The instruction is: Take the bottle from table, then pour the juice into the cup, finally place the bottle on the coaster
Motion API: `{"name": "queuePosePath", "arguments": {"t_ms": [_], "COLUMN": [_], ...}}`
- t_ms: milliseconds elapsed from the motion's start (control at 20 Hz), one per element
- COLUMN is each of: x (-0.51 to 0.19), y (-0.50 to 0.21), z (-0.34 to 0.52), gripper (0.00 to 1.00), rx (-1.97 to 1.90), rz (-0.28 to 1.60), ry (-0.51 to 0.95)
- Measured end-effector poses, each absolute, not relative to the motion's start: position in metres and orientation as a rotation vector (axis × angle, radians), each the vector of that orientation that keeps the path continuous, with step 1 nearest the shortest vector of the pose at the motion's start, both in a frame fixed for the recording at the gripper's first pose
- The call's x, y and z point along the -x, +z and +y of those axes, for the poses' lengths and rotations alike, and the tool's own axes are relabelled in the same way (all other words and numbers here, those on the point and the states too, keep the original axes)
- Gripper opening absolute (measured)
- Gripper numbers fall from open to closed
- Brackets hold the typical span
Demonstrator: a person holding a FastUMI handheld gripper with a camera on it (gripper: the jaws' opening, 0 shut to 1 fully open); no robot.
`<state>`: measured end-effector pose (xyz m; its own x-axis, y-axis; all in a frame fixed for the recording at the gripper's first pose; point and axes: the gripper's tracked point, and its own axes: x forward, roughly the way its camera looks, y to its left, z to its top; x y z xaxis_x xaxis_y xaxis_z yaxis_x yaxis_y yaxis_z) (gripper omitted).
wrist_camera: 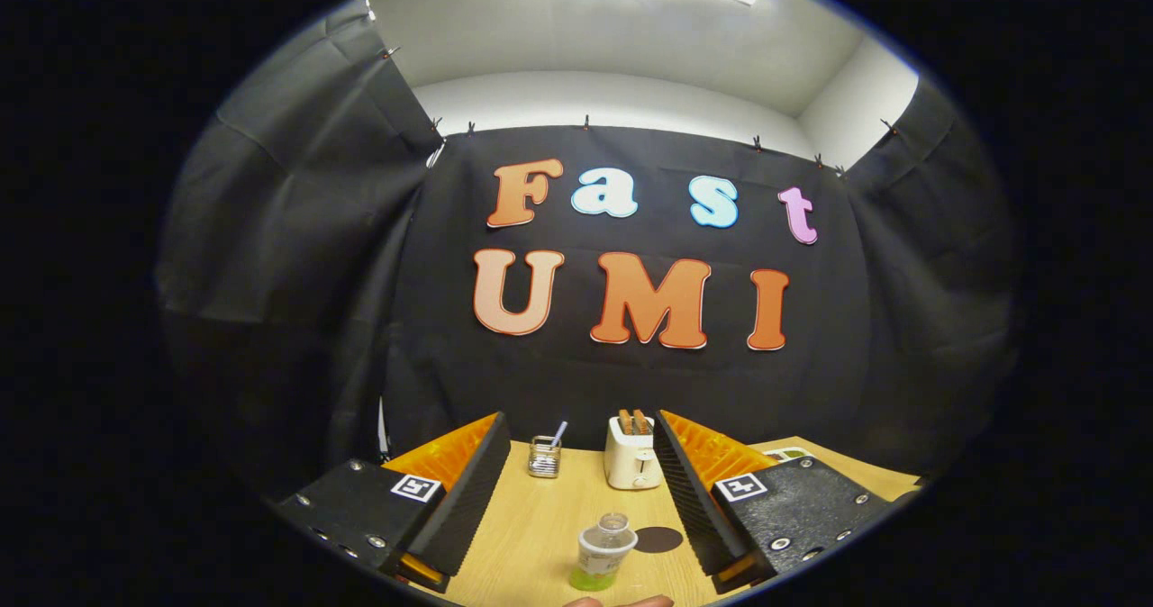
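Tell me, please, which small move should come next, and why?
Probably lower the open tongs forward around the bottle. It stands upright on the table between the fingers, untouched, with green juice at its bottom and the dark coaster beside it.

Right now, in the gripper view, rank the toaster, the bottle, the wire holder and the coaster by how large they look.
1. Toaster and bottle: similar; the bottle sits nearer, between the open hand-held gripper fingers, so unsure.
2. Coaster.
3. Wire holder, close to the coaster.
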<state>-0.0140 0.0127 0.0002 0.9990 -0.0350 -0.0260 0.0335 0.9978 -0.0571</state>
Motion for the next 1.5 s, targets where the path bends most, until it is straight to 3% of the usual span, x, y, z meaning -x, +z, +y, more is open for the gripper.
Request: {"name": "queuePosePath", "arguments": {"t_ms": [700,1500], "x": [0.012,0.004], "y": [-0.013,-0.138], "z": [-0.028,-0.009], "gripper": [0.95,0.94], "rx": [0.146,0.041], "rz": [0.079,0.223], "ry": [-0.214,-0.157]}}
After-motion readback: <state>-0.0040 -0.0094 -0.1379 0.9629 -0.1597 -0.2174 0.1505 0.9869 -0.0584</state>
